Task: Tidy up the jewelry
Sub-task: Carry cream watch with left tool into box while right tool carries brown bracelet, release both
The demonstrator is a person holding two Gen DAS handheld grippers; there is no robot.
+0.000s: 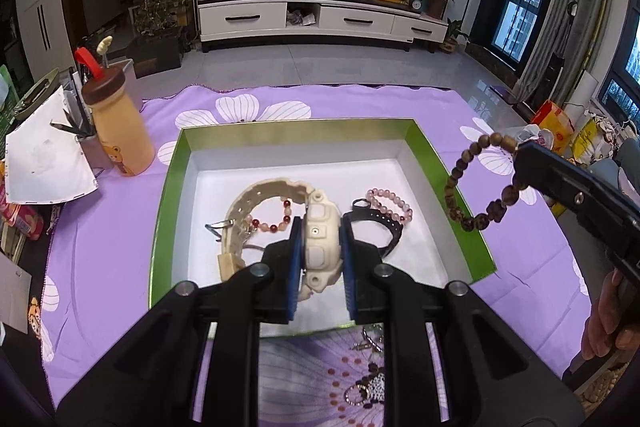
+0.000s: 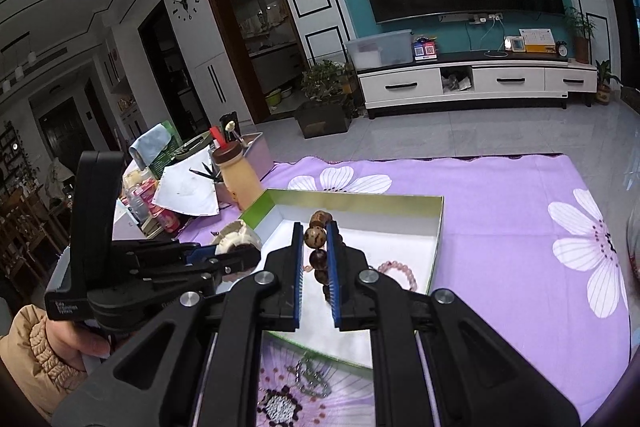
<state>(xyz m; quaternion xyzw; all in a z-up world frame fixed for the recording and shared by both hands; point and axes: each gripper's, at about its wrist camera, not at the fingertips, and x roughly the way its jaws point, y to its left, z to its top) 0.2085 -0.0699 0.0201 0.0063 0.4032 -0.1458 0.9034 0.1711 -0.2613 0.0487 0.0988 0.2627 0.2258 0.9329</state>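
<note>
Left gripper (image 1: pixel 320 227) clamps cream watch (image 1: pixel 320 239) over box (image 1: pixel 172 163) — right gripper (image 2: pixel 316 247) pinches wooden bracelet (image 2: pixel 318 239).

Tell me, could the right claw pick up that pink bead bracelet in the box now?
Probably not yet: the right claw is already shut on the wooden bead bracelet. The pink bracelet itself lies uncovered in the box.

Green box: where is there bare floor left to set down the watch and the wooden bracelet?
In the green box, the back strip along the far wall and the right side past the pink bracelet are bare. The middle, around the cream watch and black strap, is crowded.
</note>
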